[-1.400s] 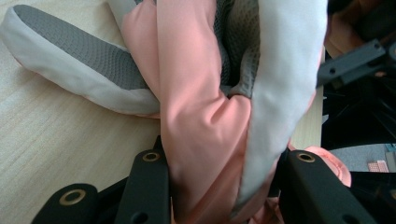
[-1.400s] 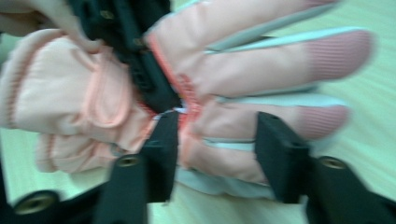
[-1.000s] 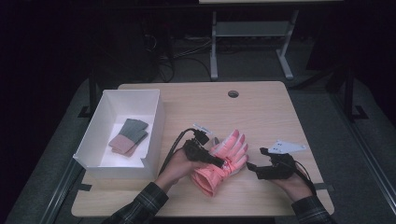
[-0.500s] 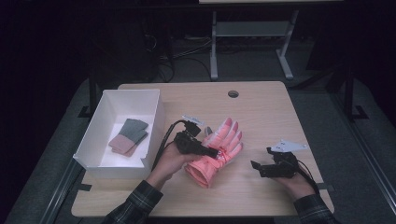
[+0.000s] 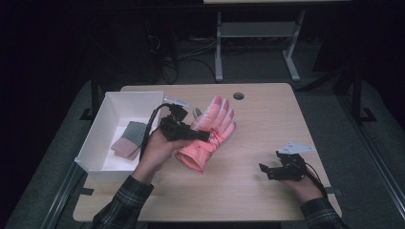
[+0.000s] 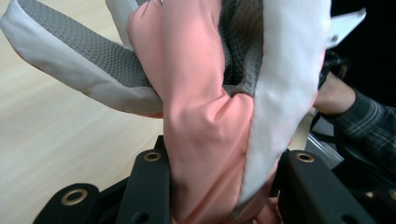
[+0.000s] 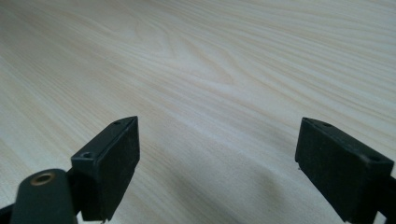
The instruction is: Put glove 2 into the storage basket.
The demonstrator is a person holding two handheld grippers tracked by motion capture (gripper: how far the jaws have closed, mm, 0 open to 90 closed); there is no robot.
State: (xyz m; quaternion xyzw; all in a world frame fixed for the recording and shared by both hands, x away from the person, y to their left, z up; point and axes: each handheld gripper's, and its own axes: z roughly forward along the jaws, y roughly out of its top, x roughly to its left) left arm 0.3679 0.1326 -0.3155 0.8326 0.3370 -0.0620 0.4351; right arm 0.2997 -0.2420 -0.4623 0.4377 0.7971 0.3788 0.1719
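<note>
The pink glove [image 5: 208, 134] has a grey textured palm and pale side panels. It hangs lifted off the table, clamped between the jaws of the left gripper [image 5: 203, 136]. Its fingers point toward one o'clock and its cuff droops toward seven o'clock, near the table's centre.

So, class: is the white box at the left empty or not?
Not empty. The white box holds folded grey and brownish cloth items on its floor in the high view.
</note>
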